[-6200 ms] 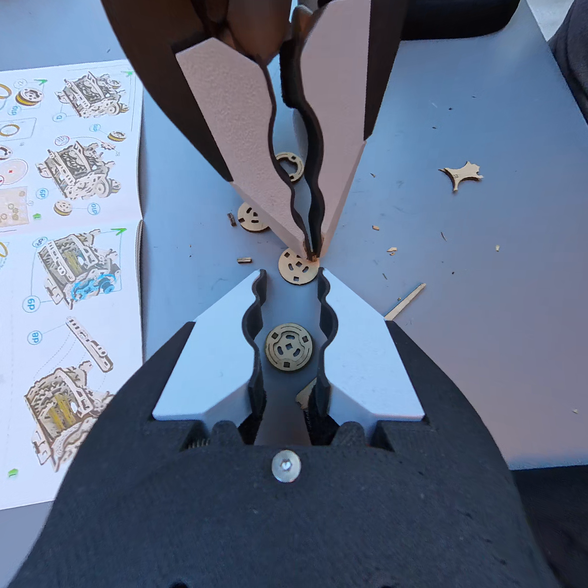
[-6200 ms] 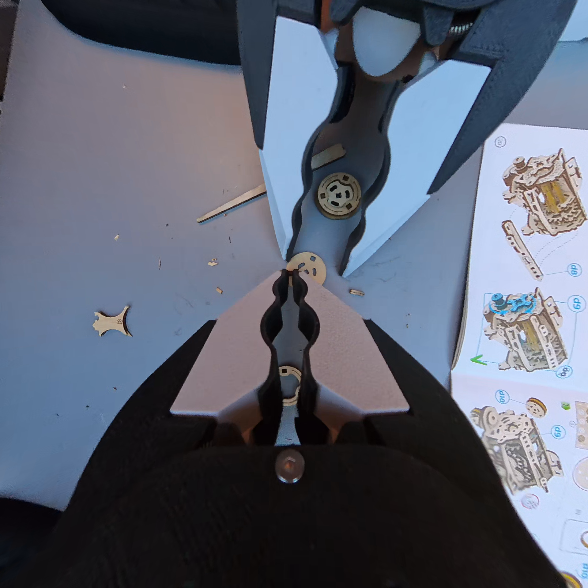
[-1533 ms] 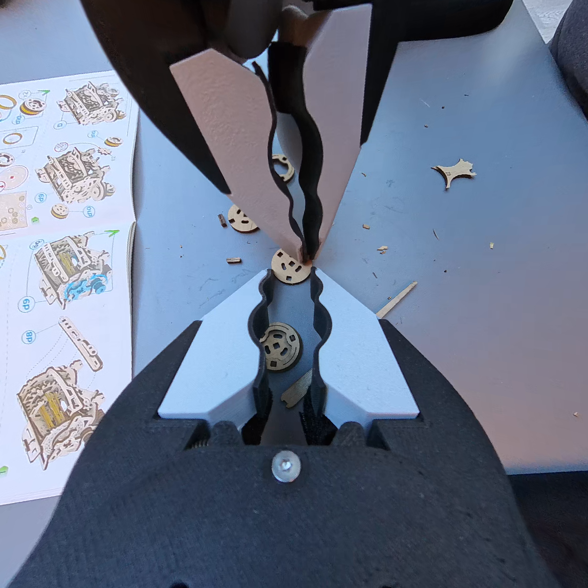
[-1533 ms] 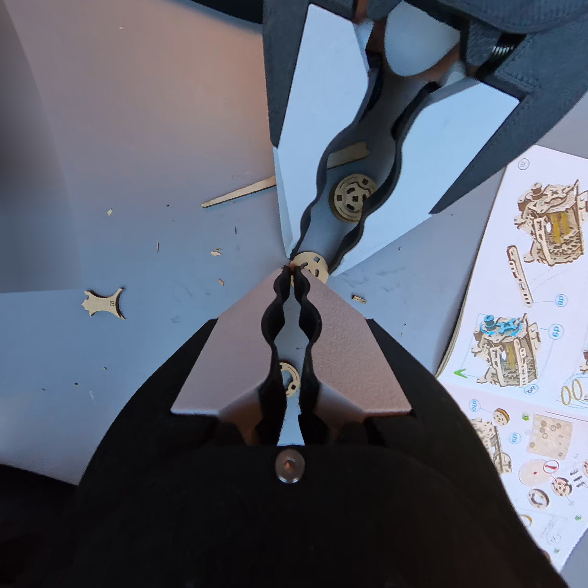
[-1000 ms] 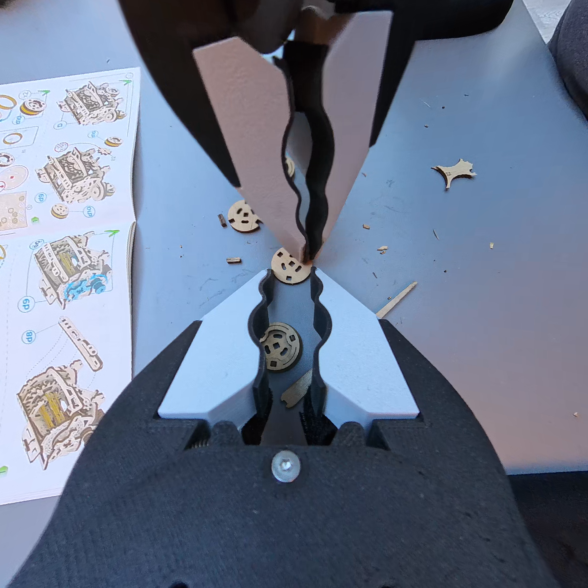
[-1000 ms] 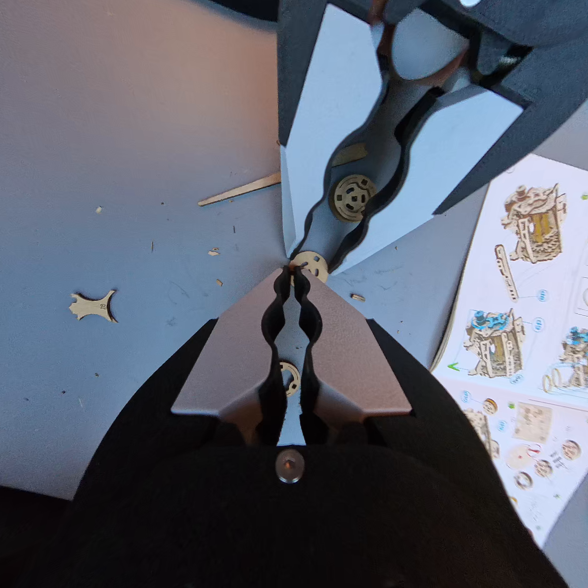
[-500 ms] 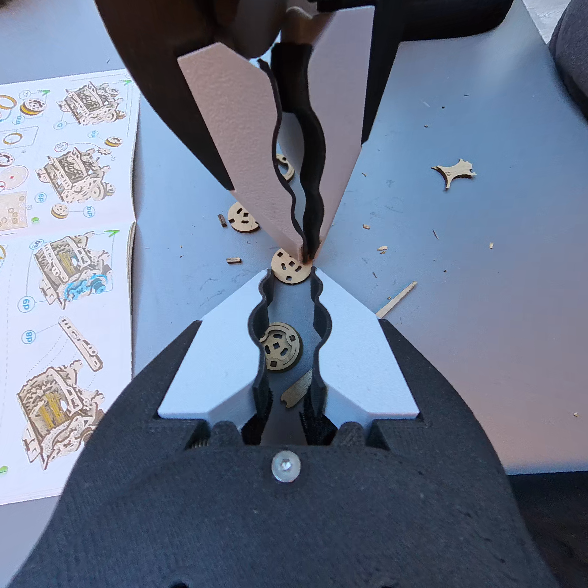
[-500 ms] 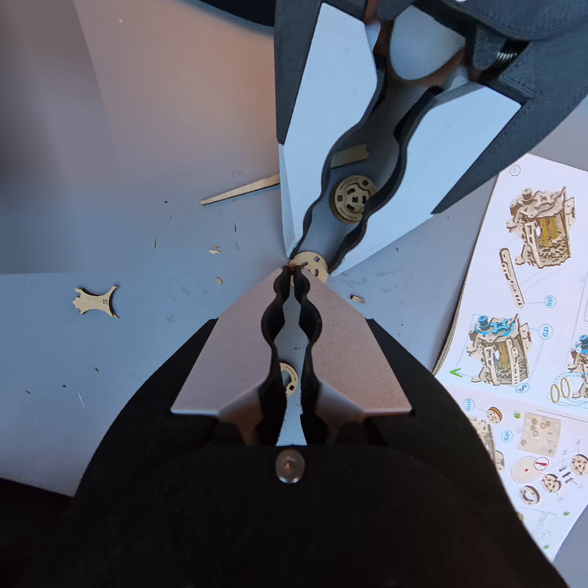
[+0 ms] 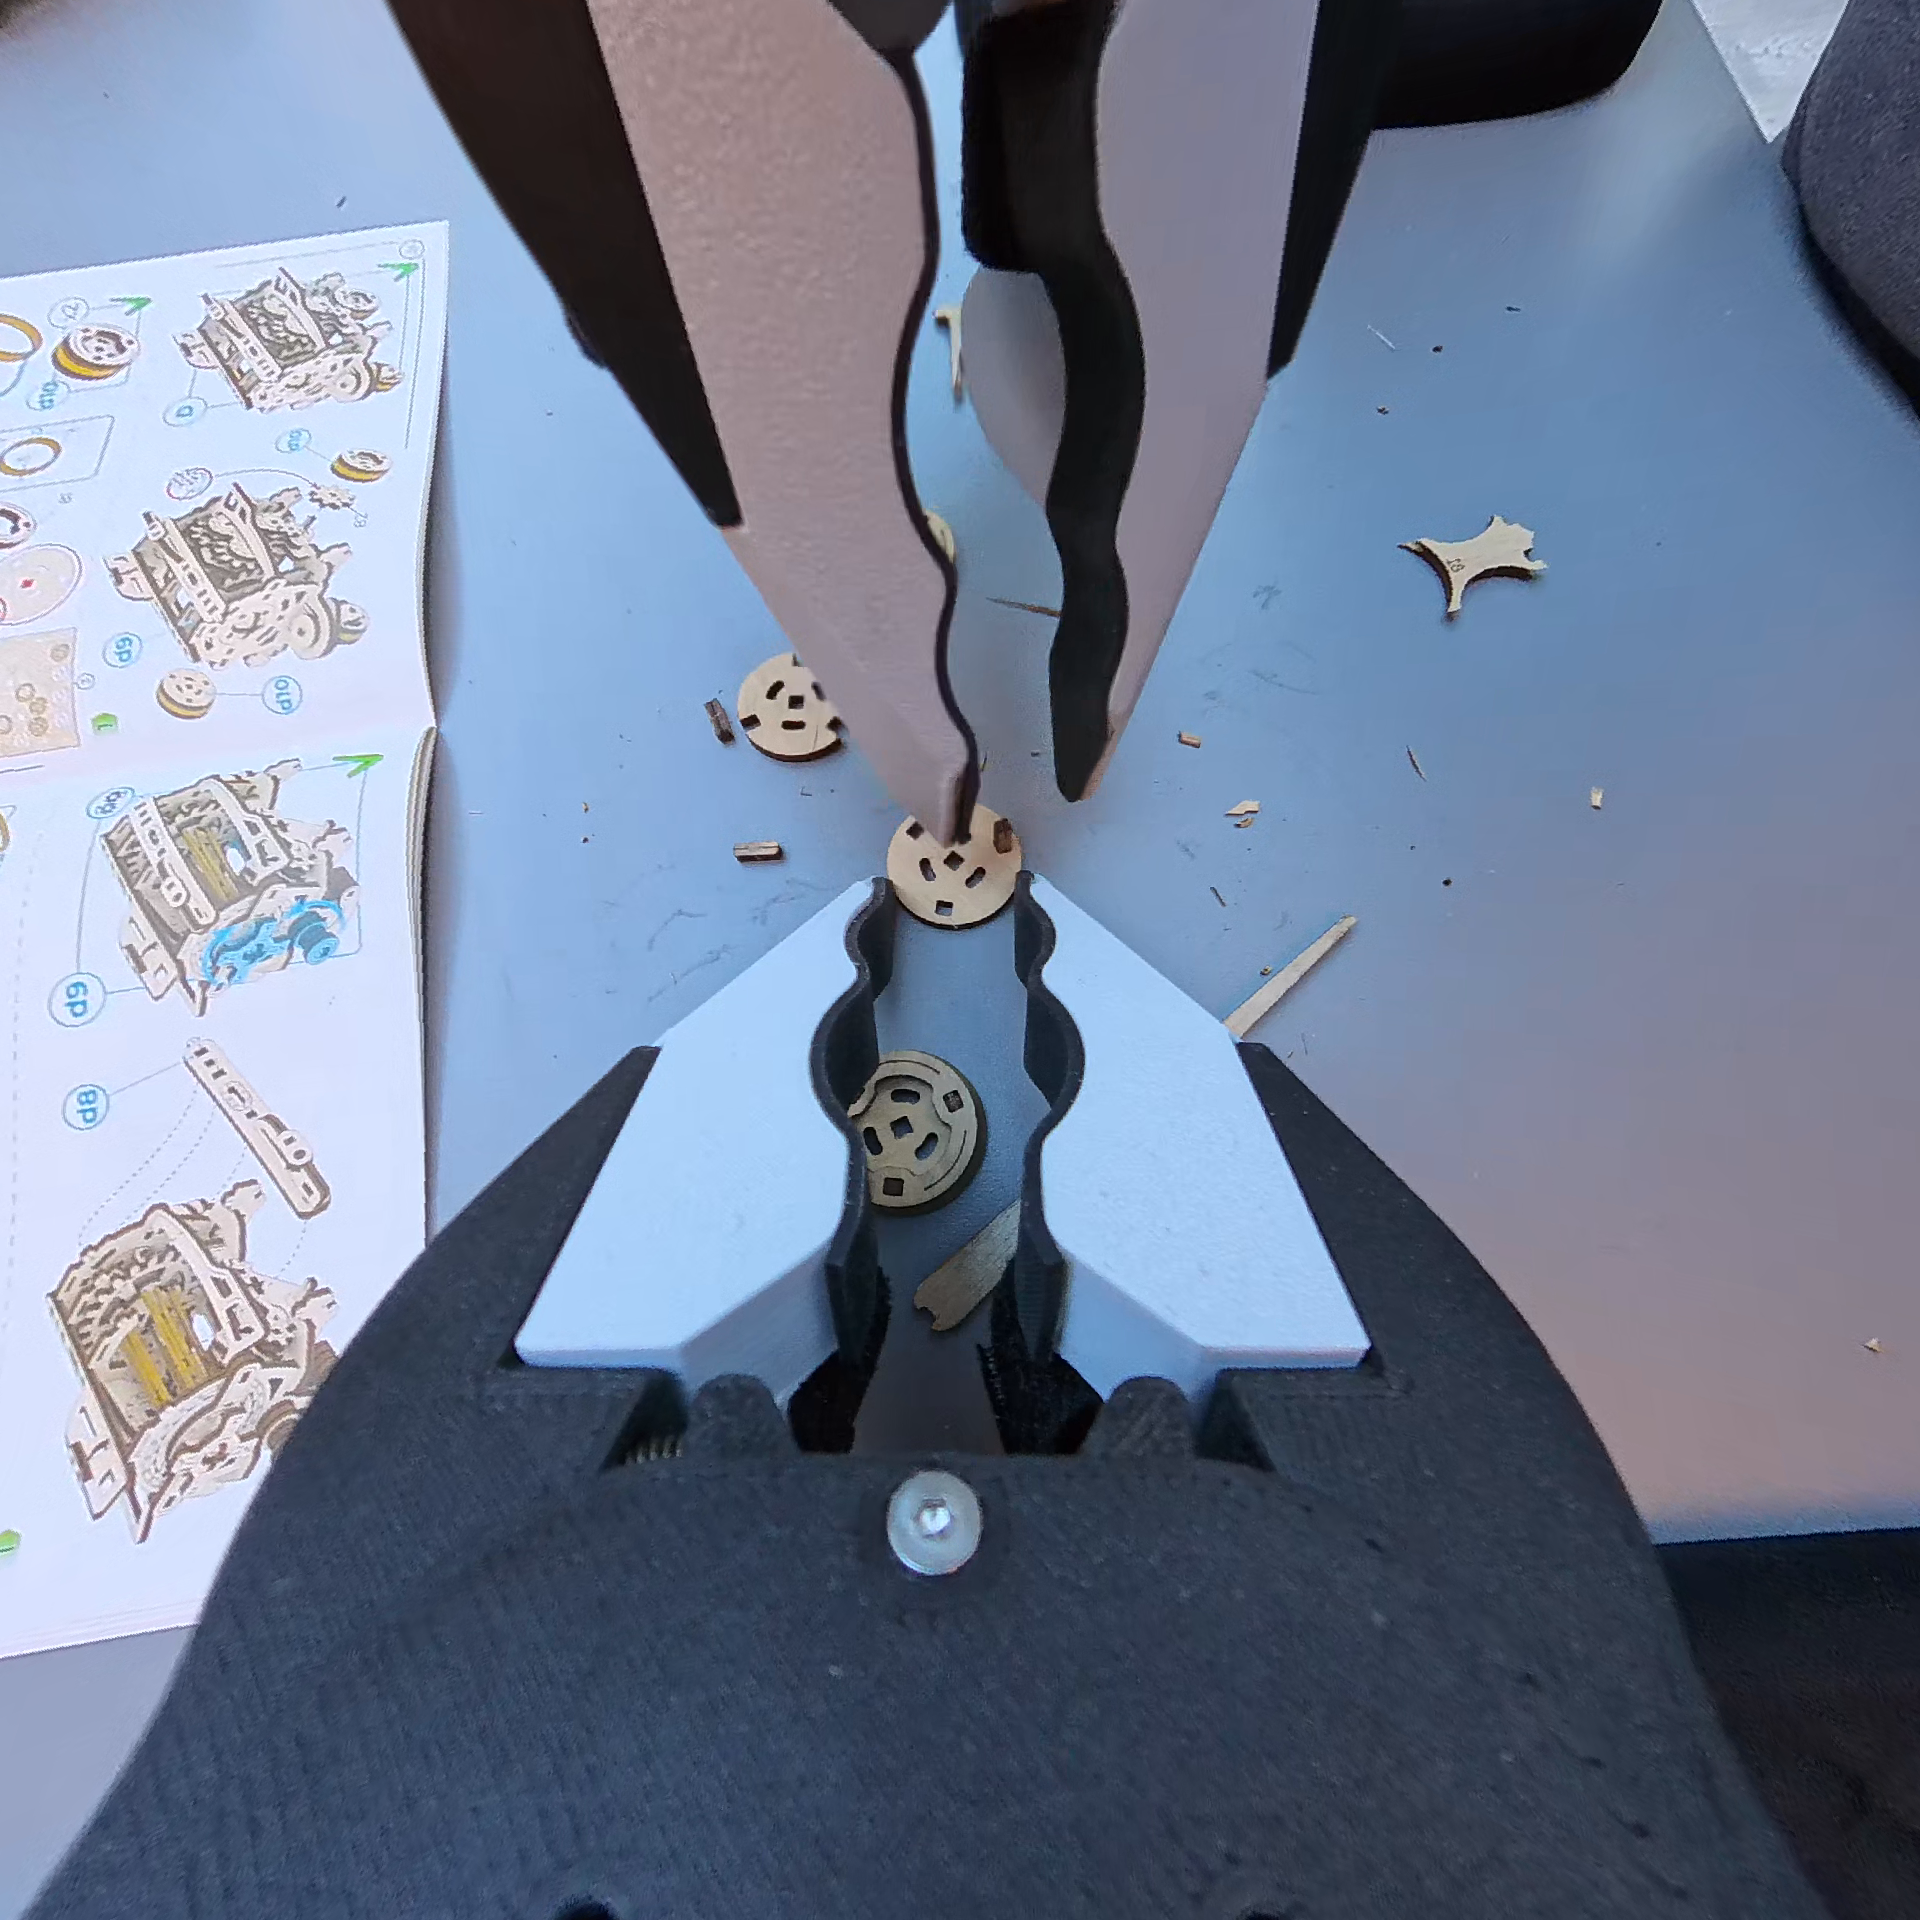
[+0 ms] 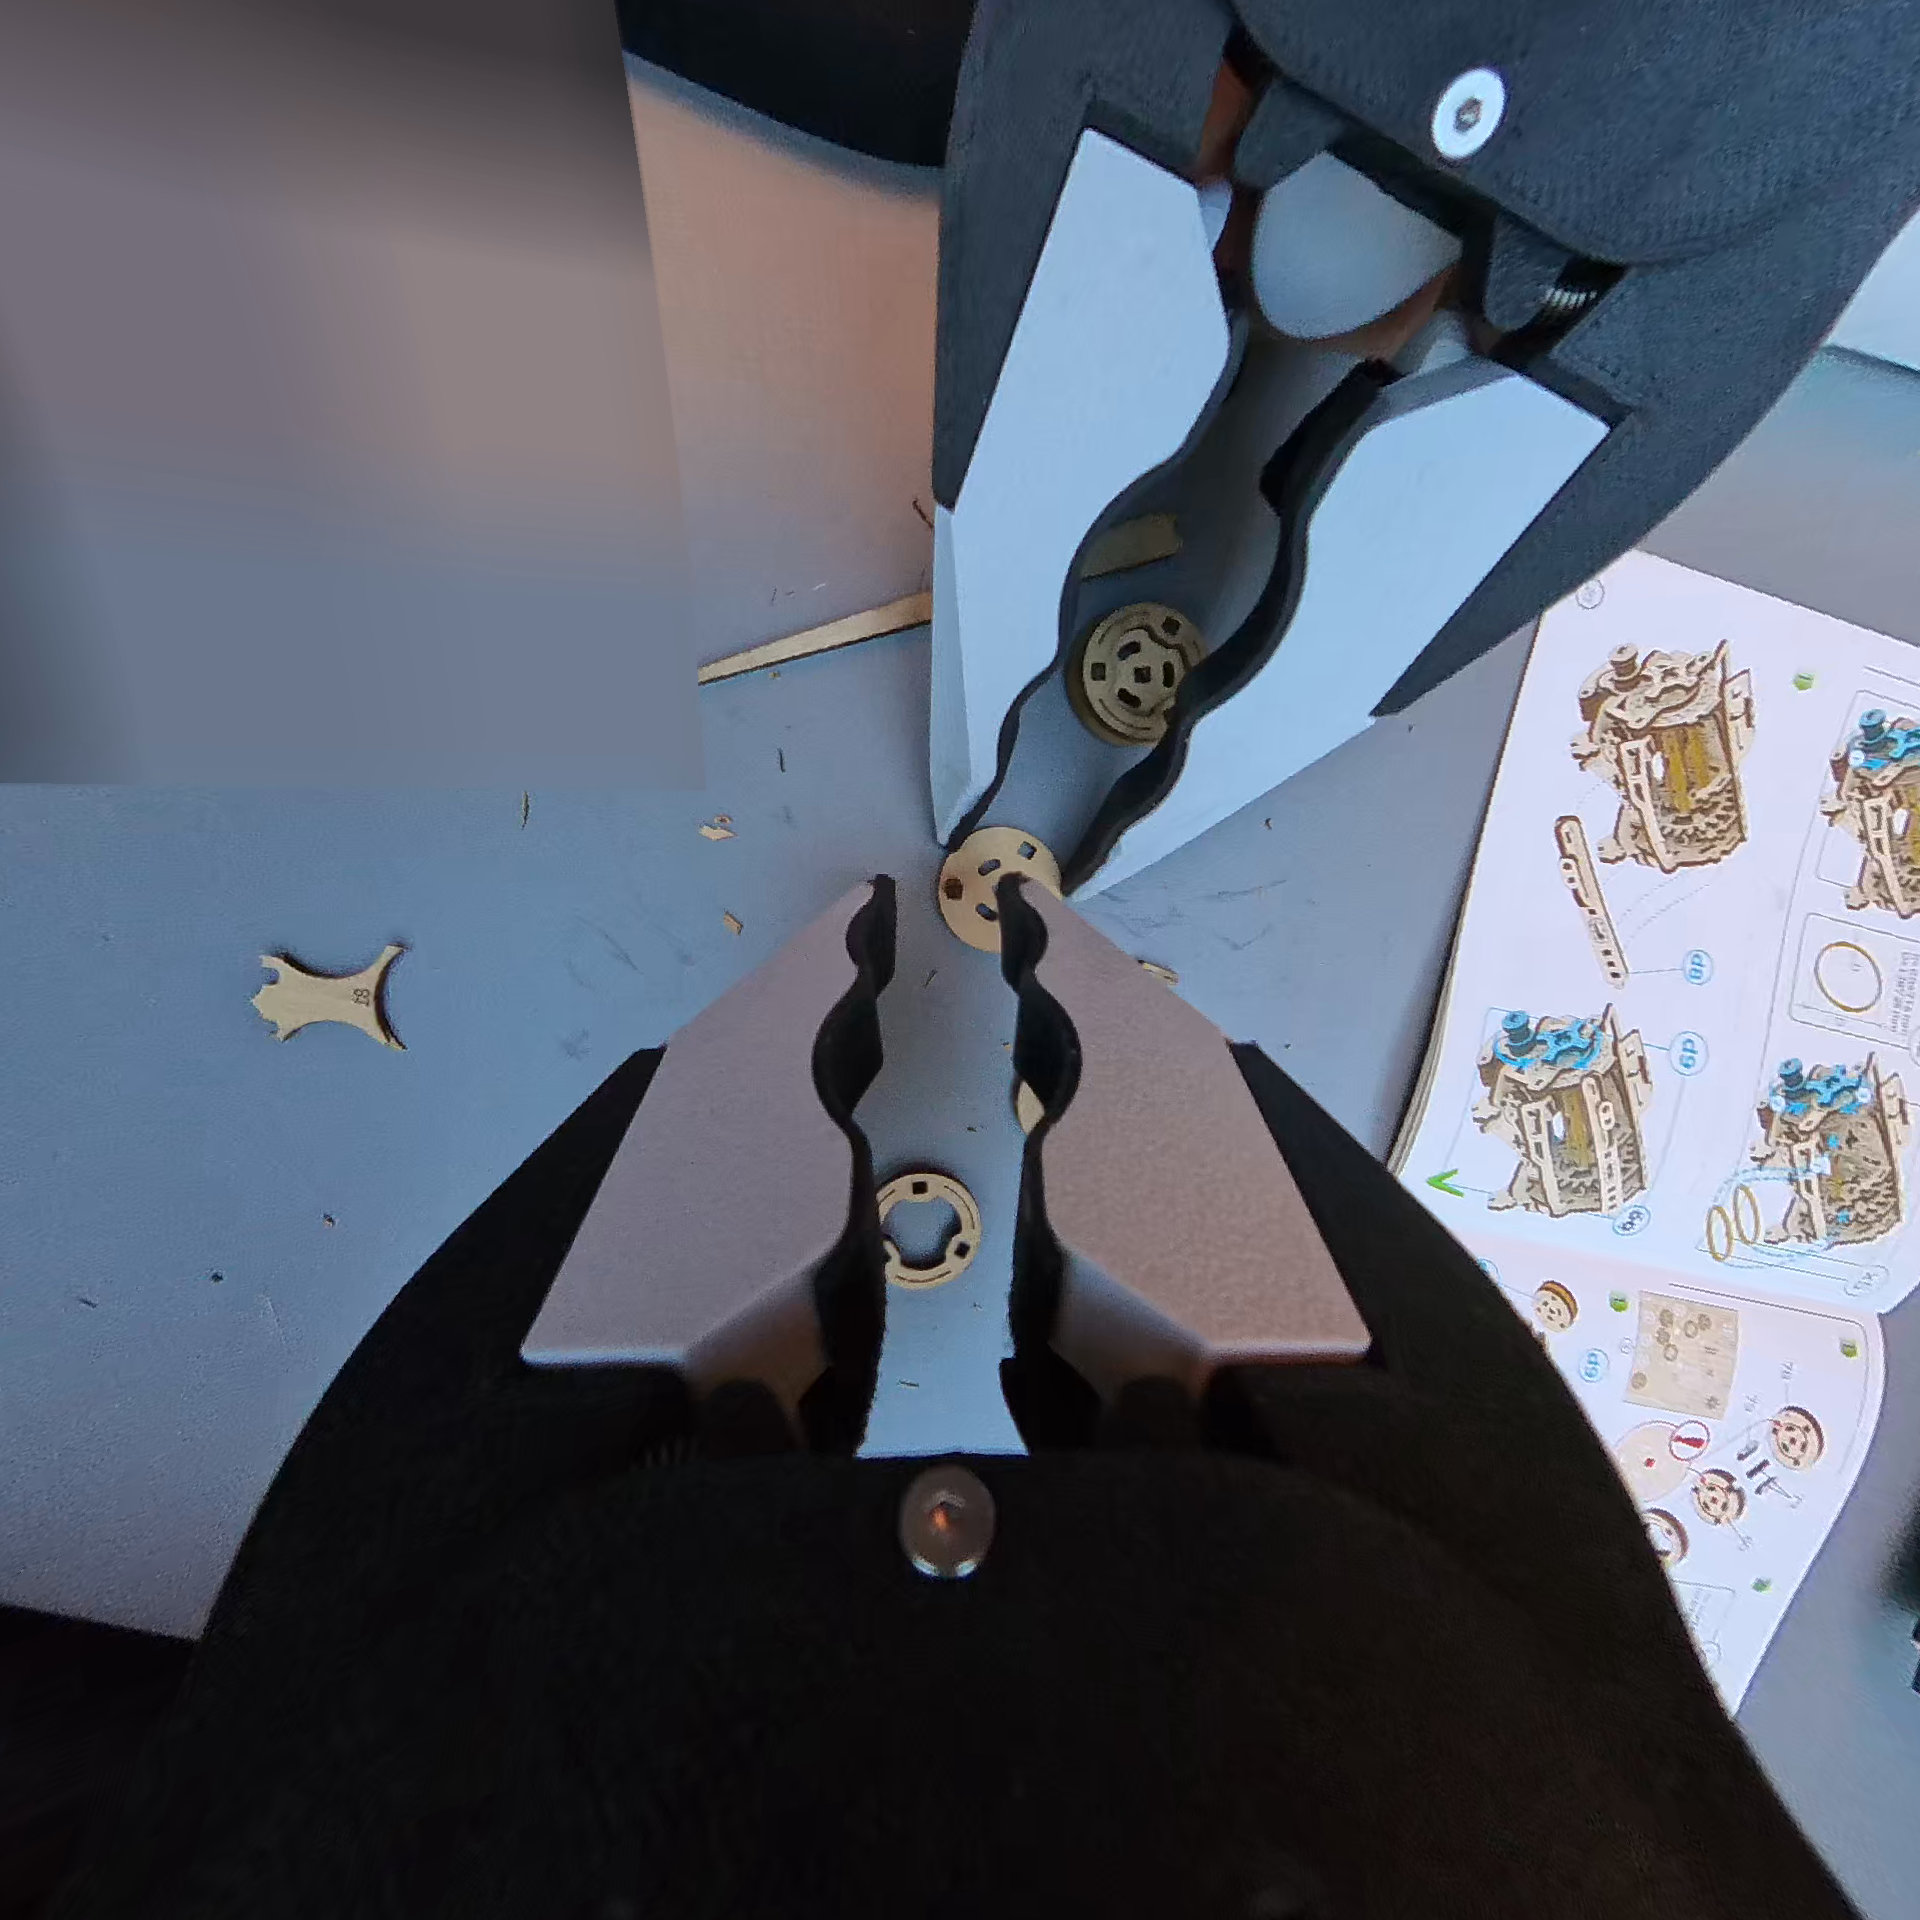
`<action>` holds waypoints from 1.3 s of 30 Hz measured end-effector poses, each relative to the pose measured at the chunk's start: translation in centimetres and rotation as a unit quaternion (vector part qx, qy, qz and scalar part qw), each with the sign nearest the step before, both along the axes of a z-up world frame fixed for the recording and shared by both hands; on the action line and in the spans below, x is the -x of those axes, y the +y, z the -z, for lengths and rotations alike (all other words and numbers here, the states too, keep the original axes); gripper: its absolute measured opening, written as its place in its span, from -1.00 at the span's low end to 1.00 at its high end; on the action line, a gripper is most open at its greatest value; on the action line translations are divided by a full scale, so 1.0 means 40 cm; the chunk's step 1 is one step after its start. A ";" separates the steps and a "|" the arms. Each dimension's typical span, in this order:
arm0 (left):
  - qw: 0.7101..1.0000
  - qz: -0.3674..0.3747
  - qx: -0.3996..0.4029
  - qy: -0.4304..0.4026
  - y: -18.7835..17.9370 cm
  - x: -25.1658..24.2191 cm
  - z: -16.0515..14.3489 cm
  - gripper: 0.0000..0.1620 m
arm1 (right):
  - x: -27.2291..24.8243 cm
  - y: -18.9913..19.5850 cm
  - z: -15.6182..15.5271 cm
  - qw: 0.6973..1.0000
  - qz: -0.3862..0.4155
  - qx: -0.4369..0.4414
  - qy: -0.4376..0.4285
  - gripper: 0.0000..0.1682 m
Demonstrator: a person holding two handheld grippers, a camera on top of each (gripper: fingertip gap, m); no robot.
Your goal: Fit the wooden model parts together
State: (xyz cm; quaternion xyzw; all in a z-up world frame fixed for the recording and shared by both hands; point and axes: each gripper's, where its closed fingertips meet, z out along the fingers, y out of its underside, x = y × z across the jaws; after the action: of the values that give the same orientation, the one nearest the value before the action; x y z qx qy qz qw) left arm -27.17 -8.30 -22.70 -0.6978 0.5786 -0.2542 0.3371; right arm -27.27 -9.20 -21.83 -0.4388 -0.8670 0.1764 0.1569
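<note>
A pale wooden disc (image 9: 940,878) with small slots lies flat on the grey table. My left gripper (image 9: 951,883), with white fingers, grips it by the rim at the fingertips. A small dark peg (image 9: 1003,831) stands in a slot at the disc's edge. My right gripper (image 10: 945,899), with tan fingers, faces the left one and is open. One of its fingertips (image 10: 1013,894) rests on the disc (image 10: 987,868), and the other is off to the side. The peg (image 10: 949,886) is free of the right gripper's fingers.
A darker ringed disc (image 9: 914,1132) and a short wood strip (image 9: 971,1273) lie between the left fingers. A notched ring (image 10: 928,1226) lies between the right fingers. Another disc (image 9: 790,709), loose pegs (image 9: 756,854), a star-shaped scrap (image 9: 1470,561), a thin stick (image 9: 1288,977) and an instruction booklet (image 9: 208,831) are nearby. The tips of both grippers are at nearly the same place. Both grippers' tips are roughly 5 cm from the thin stick (image 9: 1288,977). It is also in sight in the right wrist view (image 10: 755,654).
The right gripper was shut on the small peg at the disc. Now it has opened and the peg stays standing in the disc. The left gripper has kept its hold.
</note>
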 end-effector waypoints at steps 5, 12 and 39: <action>1.000 0.001 -0.001 0.000 -0.001 0.000 0.000 -0.74 | 0.004 0.005 0.005 1.000 0.012 -0.008 -0.007 -0.94; 1.000 0.002 0.000 0.000 -0.001 0.000 0.000 -0.74 | 0.003 0.001 0.017 1.000 0.018 -0.003 -0.019 -0.98; 1.000 -0.001 0.000 0.000 -0.001 0.001 0.000 -0.73 | 0.000 0.001 0.021 0.997 0.015 0.051 -0.053 -0.99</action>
State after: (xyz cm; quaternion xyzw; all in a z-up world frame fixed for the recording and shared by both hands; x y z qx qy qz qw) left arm -27.20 -8.34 -22.72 -0.6987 0.5776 -0.2540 0.3372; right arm -27.27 -9.17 -22.68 -0.4675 -0.8575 0.1944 0.0912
